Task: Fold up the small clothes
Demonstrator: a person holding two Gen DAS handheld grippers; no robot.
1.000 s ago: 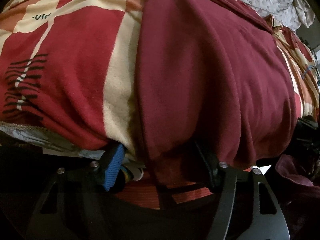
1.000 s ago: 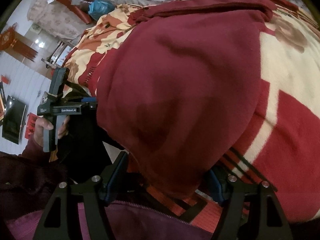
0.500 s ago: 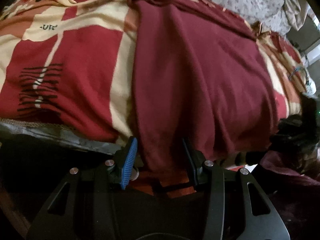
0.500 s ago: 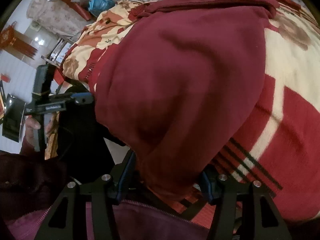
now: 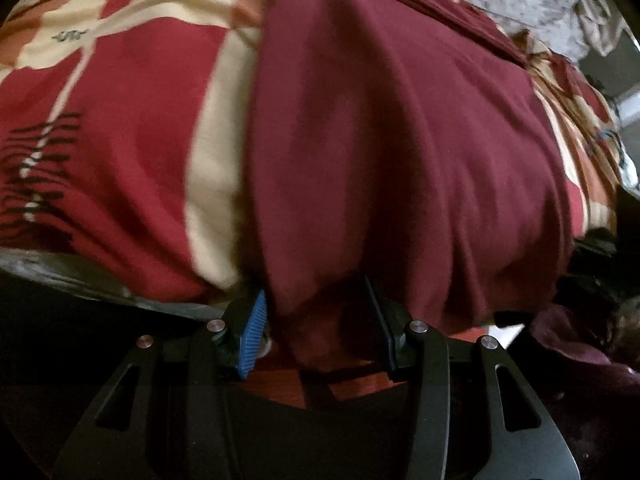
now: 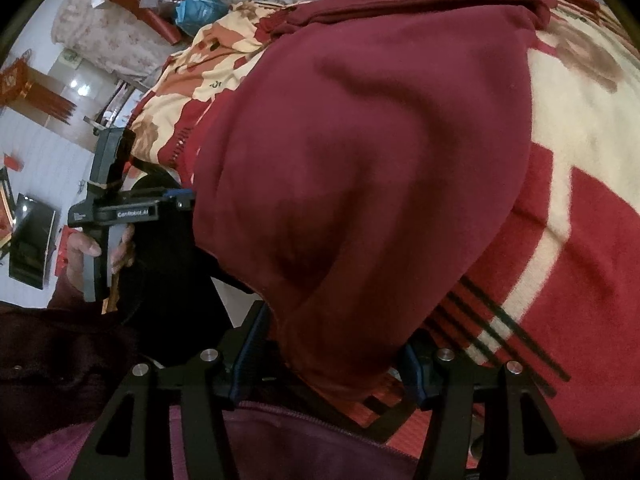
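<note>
At the near edge of the bed, in the left wrist view, the maroon garment (image 5: 400, 152) lies spread across the red-and-cream blanket (image 5: 120, 140), its near hem hanging over the edge between the jaws of the left gripper (image 5: 316, 320). The blue pad (image 5: 252, 336) touches one side of the bunched hem and the dark pad meets the other, so the gripper looks clenched on the cloth. The risk here is a thin bite: if only the hem's outer layer is caught, a lift could let the under-layer sag and spoil the fold. Against the frame a second back, the jaws stand narrower and the cloth is drawn in between them.

In the right wrist view, the other near corner of the garment (image 6: 360, 160) droops between the jaws of the right gripper (image 6: 332, 360); its pads sit close on both sides of the fold, apparently grasping it. The person's hand (image 6: 92, 252) grips the left tool's handle beyond the bed's edge. Uneven pulling by the two tools could skew the hem, or drag the blanket along. Compared with a second ago, these jaws too have closed inward on the cloth.
</note>
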